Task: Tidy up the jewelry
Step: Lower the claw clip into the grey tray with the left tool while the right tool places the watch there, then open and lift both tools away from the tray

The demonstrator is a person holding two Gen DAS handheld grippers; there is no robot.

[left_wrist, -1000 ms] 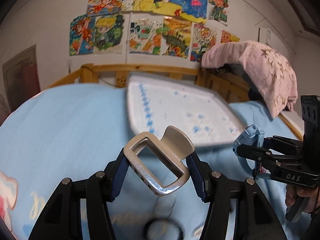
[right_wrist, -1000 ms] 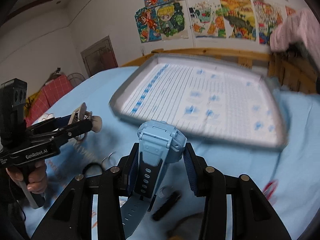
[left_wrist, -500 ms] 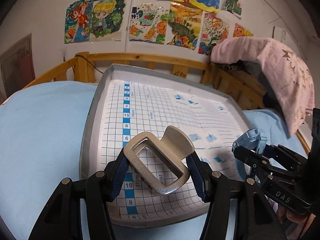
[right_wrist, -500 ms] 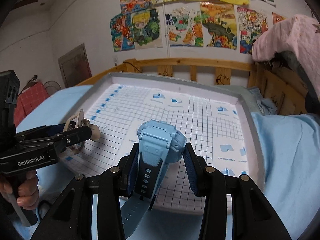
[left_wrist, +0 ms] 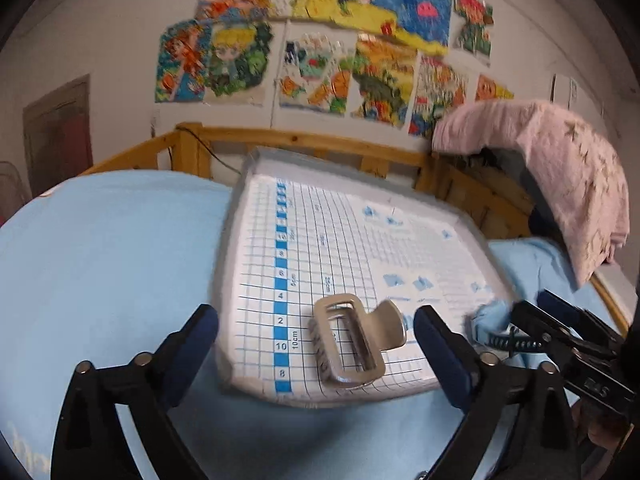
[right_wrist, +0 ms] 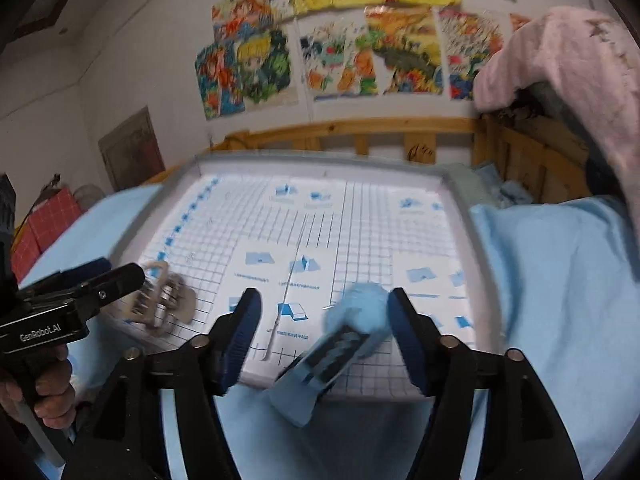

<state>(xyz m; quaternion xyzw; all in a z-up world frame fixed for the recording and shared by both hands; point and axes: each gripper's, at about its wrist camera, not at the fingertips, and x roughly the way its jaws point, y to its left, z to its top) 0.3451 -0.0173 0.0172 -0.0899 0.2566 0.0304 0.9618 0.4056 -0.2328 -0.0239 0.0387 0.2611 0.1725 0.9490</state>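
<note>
Release was the step in hand, as far as the scene allowed a judgement: your left gripper stood wide, and the silver hair claw sat between its fingers, touching neither, on the near edge of the gridded tray. Your right gripper was just as wide, with the blue watch between its fingers, its head over the tray and its strap hanging past the near rim toward the blue bedsheet. To do this well, you needed to draw both grippers straight back without brushing either piece, and to mind that strap, which looked liable to slide off. Your left camera showed the claw sharply but only a blurred corner of the watch off to its right; your right camera gave the watch's overhang and the claw beside the left gripper's tip.
</note>
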